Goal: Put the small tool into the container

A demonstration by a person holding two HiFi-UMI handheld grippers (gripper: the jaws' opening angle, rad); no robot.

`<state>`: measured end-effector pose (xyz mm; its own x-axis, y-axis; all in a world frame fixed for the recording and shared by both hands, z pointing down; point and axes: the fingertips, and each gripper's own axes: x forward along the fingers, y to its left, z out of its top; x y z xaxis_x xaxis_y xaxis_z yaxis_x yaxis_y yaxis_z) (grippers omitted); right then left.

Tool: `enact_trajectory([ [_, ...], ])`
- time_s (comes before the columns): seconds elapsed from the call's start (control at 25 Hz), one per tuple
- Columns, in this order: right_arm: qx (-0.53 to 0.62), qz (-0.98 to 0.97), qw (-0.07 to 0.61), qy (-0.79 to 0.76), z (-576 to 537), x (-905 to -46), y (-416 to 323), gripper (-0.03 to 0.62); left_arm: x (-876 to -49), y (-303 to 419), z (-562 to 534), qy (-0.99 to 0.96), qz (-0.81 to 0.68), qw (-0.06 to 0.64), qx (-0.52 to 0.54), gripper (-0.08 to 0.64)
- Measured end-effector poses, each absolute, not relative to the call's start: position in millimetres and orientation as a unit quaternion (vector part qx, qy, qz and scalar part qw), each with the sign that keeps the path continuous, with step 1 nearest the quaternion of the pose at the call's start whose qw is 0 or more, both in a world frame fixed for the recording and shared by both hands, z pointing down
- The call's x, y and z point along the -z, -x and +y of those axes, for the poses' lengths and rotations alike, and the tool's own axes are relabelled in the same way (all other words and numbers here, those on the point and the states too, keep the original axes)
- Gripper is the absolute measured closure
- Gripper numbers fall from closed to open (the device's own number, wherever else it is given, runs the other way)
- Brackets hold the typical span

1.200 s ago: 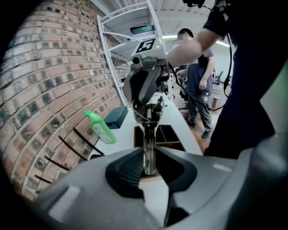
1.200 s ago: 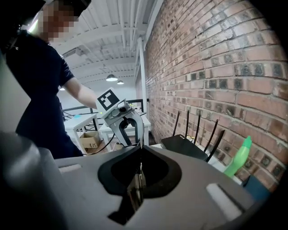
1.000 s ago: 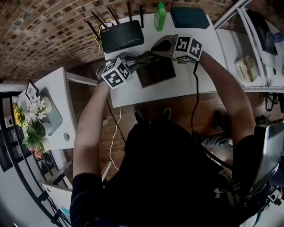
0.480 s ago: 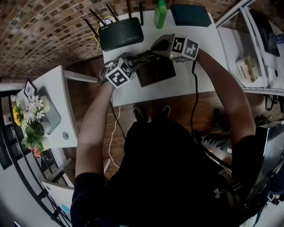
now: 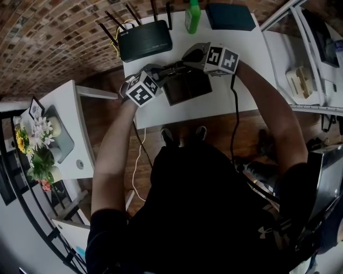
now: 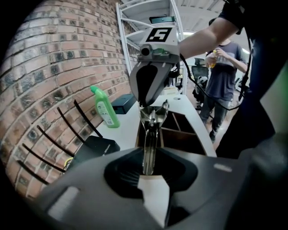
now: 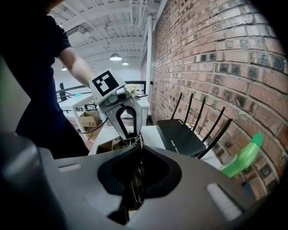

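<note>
Desk (image 5: 230, 91): container (image 5: 188, 90) at front centre; router (image 5: 144, 45) behind it, to the left; bottle (image 5: 192, 18) at the rear, box (image 5: 230, 17) to its right.

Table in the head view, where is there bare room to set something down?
On the table: the front strip between the container and the near edge; the stretch right of the container up to the right forearm; a patch in front of the case. Crowded over the container and along the back, with router, bottle and case.

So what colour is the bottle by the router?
The bottle is green with a white label; clearest in the left gripper view.
</note>
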<state>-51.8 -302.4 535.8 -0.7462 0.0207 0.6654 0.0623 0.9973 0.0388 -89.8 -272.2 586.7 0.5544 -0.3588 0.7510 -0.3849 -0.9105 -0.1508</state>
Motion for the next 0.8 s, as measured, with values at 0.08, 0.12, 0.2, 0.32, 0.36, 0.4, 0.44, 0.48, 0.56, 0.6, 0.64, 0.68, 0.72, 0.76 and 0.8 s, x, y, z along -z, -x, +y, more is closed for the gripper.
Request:
enact_trajectory([
  [0.08,0.030,-0.933,0.358,0.024,-304,-538,50,0.578,-587,88,-272,-0.883,-0.212,0.018,-0.419,0.476],
  [0.12,0.029,-0.932,0.361,0.024,-305,-539,49,0.578,-588,86,-272,-0.883,-0.212,0.019,-0.417,0.477],
  [0.2,0.028,-0.931,0.363,0.023,-307,-540,47,0.577,-589,84,-273,-0.884,-0.213,0.021,-0.416,0.479],
  [0.32,0.030,-0.930,0.365,0.025,-308,-540,47,0.578,-589,84,-275,-0.883,-0.215,0.021,-0.416,0.476],
  [0.36,0.032,-0.929,0.367,0.026,-308,-541,47,0.578,-588,84,-275,-0.884,-0.215,0.018,-0.415,0.474],
  [0.4,0.034,-0.928,0.369,0.028,-308,-542,47,0.578,-588,85,-275,-0.884,-0.217,0.015,-0.414,0.467],
  [0.44,0.036,-0.927,0.373,0.030,-307,-543,47,0.580,-587,87,-275,-0.884,-0.220,0.014,-0.411,0.436],
  [0.48,0.037,-0.925,0.376,0.031,-306,-544,47,0.580,-586,90,-275,-0.885,-0.226,0.016,-0.408,0.401],
  [0.56,0.036,-0.925,0.378,0.032,-307,-547,47,0.580,-585,95,-274,-0.884,-0.235,0.023,-0.403,0.370],
  [0.6,0.036,-0.925,0.377,0.031,-308,-547,46,0.580,-585,97,-272,-0.884,-0.239,0.027,-0.401,0.370],
  [0.64,0.036,-0.925,0.378,0.031,-309,-549,45,0.581,-585,99,-271,-0.884,-0.243,0.031,-0.399,0.370],
  [0.68,0.036,-0.924,0.380,0.032,-309,-550,44,0.581,-585,100,-270,-0.883,-0.247,0.033,-0.397,0.370],
  [0.72,0.037,-0.922,0.383,0.034,-308,-550,43,0.581,-585,101,-268,-0.883,-0.249,0.035,-0.396,0.370],
  [0.76,0.038,-0.921,0.385,0.037,-307,-551,43,0.581,-585,100,-267,-0.883,-0.249,0.035,-0.396,0.371],
  [0.8,0.040,-0.920,0.387,0.041,-306,-551,44,0.581,-586,100,-265,-0.884,-0.248,0.035,-0.396,0.371],
])
